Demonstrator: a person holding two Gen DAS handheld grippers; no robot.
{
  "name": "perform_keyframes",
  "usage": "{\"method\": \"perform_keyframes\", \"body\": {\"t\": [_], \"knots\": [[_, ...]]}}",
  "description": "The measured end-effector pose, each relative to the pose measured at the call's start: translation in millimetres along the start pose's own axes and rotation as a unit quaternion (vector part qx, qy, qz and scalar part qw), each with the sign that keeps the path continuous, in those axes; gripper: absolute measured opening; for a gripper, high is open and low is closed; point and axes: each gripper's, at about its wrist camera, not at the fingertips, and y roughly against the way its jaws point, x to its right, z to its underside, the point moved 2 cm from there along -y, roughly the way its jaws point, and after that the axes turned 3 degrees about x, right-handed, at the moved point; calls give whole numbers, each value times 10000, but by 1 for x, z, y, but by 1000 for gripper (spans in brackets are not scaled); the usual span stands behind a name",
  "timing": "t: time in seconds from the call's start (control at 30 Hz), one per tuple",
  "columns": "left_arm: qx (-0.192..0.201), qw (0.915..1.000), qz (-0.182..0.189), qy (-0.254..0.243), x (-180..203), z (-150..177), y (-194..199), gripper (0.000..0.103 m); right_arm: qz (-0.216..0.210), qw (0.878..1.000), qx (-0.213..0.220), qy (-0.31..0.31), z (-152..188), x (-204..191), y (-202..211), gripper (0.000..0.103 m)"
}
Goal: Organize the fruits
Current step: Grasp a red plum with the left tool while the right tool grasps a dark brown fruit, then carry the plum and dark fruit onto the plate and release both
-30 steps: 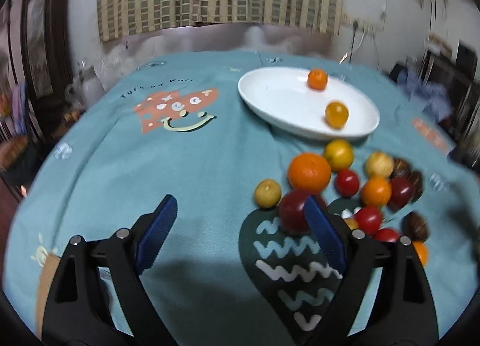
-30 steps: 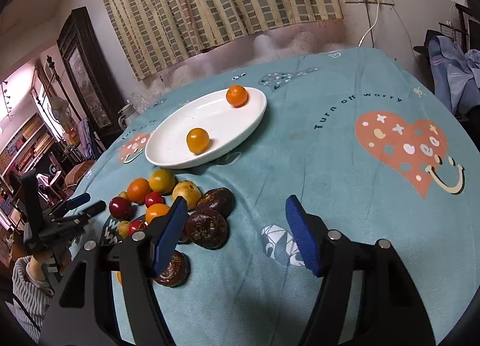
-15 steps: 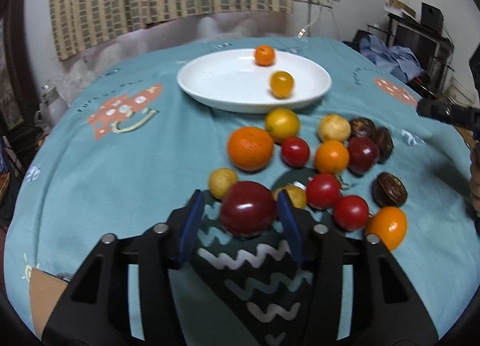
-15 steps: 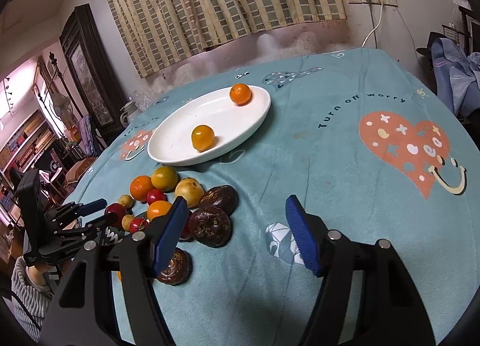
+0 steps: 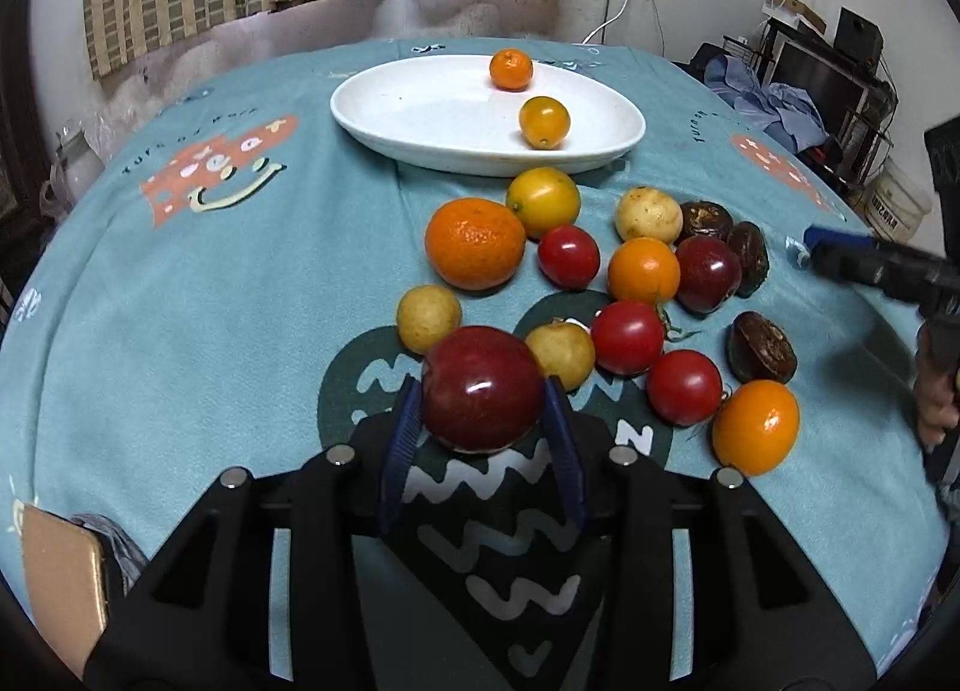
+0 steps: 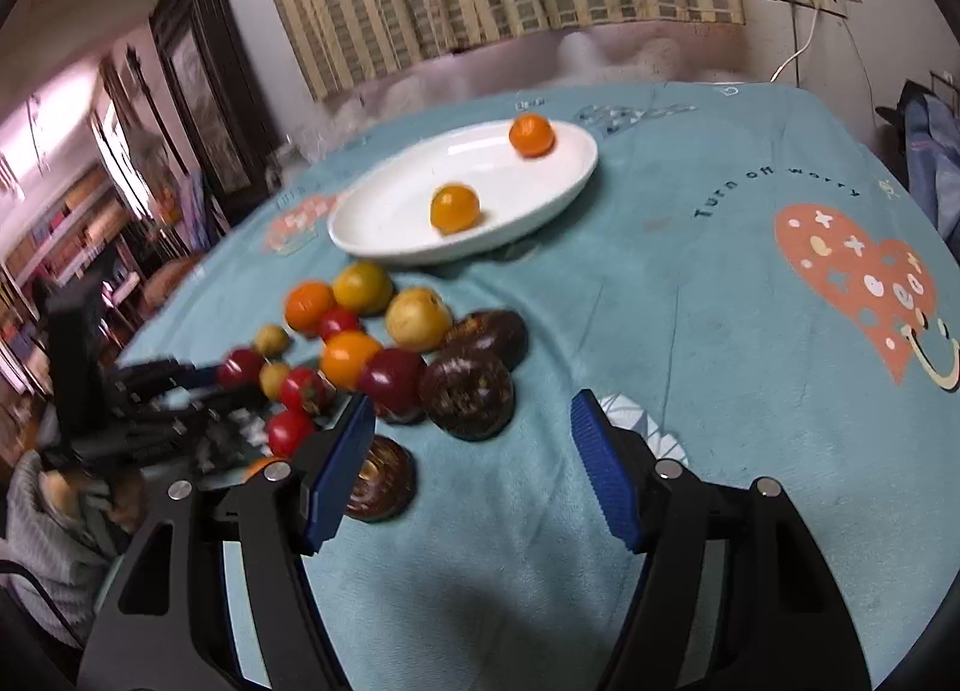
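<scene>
Here — glossy dark-red fruit (image 5: 483, 388), round, unblemished

Both wrist cameras look steeply down, close over the table, sharing the white plate (image 5: 420, 148) and fruit pile (image 6: 384, 343).

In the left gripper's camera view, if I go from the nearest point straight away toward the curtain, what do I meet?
Left gripper, jaws closing on the dark red plum → big orange mandarin → yellow-orange fruit → white plate → yellow-orange fruit on the plate → small mandarin at its far rim.
</scene>
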Motion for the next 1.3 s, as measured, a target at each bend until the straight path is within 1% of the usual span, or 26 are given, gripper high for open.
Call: {"method": "perform_keyframes", "body": {"t": [0.07, 0.13, 0.27, 0.37, 0.43, 0.5, 0.6, 0.77, 0.83, 0.9, 0.97, 1.03, 1.1, 1.17, 1.3], "knots": [[4, 10000, -35, 8, 1, -1, -1, 42, 30, 9998, -85, -161, 0, 6, -5, 68], [2, 10000, -44, 21, 1, -1, -1, 42, 47, 9996, -154, -239, -1, 8, -10, 66], [13, 10000, -65, -13, 2, -1, -1, 42, 180, 9991, -371, -53, -5, -3, -28, 64], [16, 10000, -55, -12, 2, -1, -1, 42, 231, 9984, -516, -34, -8, -7, -42, 57], [16, 10000, 32, 77, 0, -1, -1, 41, 114, 9984, -545, -53, -8, -6, -45, 51], [24, 9997, 141, 191, -3, -2, -1, 41, 0, 9985, -538, -118, -7, -4, -45, 44], [97, 9993, 242, 268, -5, -2, 2, 41, -199, 9984, -450, -284, -6, 2, -38, 42], [565, 9981, 134, 222, -3, -11, 19, 41, -401, 9984, -171, -357, -12, 0, -20, 42], [650, 9974, 150, 290, -2, -21, 22, 41, -406, 9986, 2, -351, -19, -3, -12, 42], [666, 9973, 208, 249, 1, -42, 21, 41, -452, 9983, 86, -361, -32, -5, -6, 42], [719, 9972, 137, 159, 4, -64, 17, 41, -491, 9979, 134, -392, -52, -6, -5, 42], [798, 9967, 112, 93, 8, -87, 10, 41, -400, 9984, 215, -333, -73, -8, -10, 42], [824, 9964, 128, 127, 8, -108, -2, 41, -298, 9988, 267, -289, -90, -9, -20, 42], [769, 9968, 128, 171, 6, -121, -17, 41, -199, 9992, 246, -253, -103, -9, -39, 42], [516, 9980, -13, 362, -4, -134, -55, 41, 228, 9995, 188, -93, -118, -8, -85, 42]]}}
